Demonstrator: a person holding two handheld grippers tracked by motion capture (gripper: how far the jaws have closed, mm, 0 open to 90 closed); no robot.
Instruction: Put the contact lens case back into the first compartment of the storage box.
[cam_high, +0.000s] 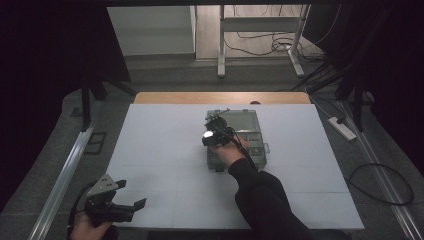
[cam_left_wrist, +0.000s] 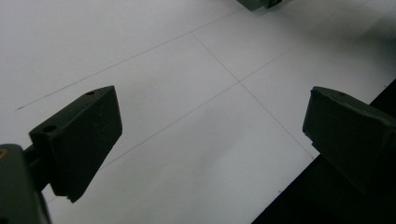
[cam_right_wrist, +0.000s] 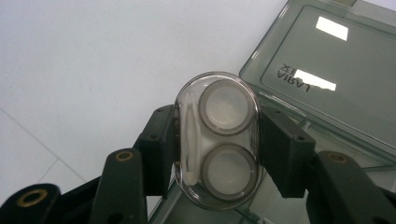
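Note:
A clear oval contact lens case (cam_right_wrist: 218, 140), with two round wells and a white stick inside, is pinched between the jaws of my right gripper (cam_right_wrist: 217, 144). It hangs over the near left part of an open grey-green plastic box (cam_high: 239, 137) whose lid (cam_right_wrist: 327, 74) lies flat beyond. In the high view my right gripper (cam_high: 214, 134) is above the box's left side. My left gripper (cam_high: 131, 194) rests near the table's front left corner, open, with bare white surface between its fingers (cam_left_wrist: 84, 140).
A white mat (cam_high: 165, 150) with thin grid lines covers the table. The wooden table edge (cam_high: 220, 97) shows at the back. A desk frame and cables stand on the floor beyond. The mat's front edge (cam_left_wrist: 299, 177) runs close to my left gripper.

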